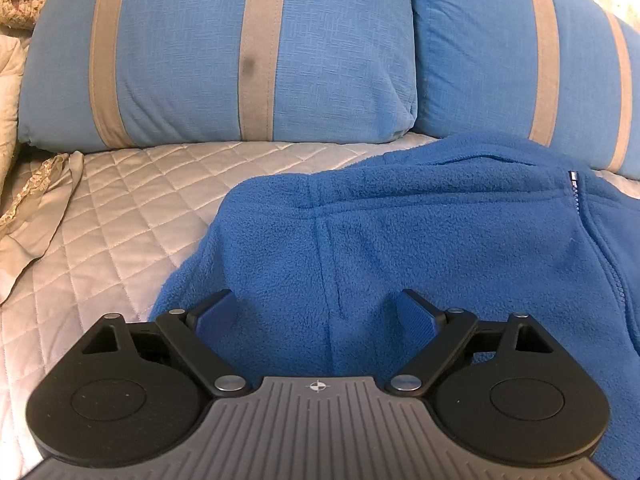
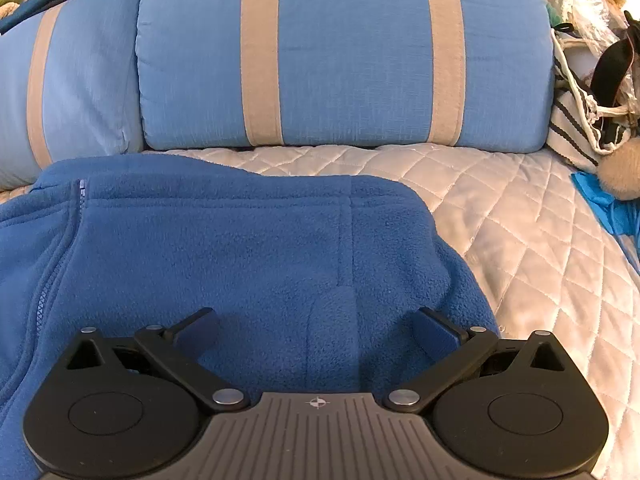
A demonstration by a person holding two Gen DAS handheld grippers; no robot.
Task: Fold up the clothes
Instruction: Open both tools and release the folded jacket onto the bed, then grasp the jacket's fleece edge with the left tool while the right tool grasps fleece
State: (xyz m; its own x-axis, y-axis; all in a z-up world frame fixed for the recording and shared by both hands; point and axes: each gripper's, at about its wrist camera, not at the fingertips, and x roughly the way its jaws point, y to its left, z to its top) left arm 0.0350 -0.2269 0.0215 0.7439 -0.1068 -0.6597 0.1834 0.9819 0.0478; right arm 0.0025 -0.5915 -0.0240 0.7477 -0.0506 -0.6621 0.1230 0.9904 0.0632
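Lying on the quilt, the fleece fills the lower right of the left wrist view, with its collar edge toward the pillows and its zipper running down near the right border. The left gripper hangs over the left shoulder part of the fleece with its jaws spread wide; the blue pads stand on both sides of a seam, and nothing is pinched between them. Whether the pads touch the fabric below is not clear from this angle. Behind the fleece two blue pillows with beige stripes lean side by side, and the right one is partly covered by the collar. At the far left a beige cloth lies crumpled on the quilt. In the right wrist view the same fleece takes the lower left, the zipper now near the left border, and the quilt is bare to the right of it. The right gripper is over the right shoulder part, its jaws also wide apart and holding nothing. One striped pillow stands straight ahead. At the right edge are a striped bag, something furry and a bright blue item on the quilt.
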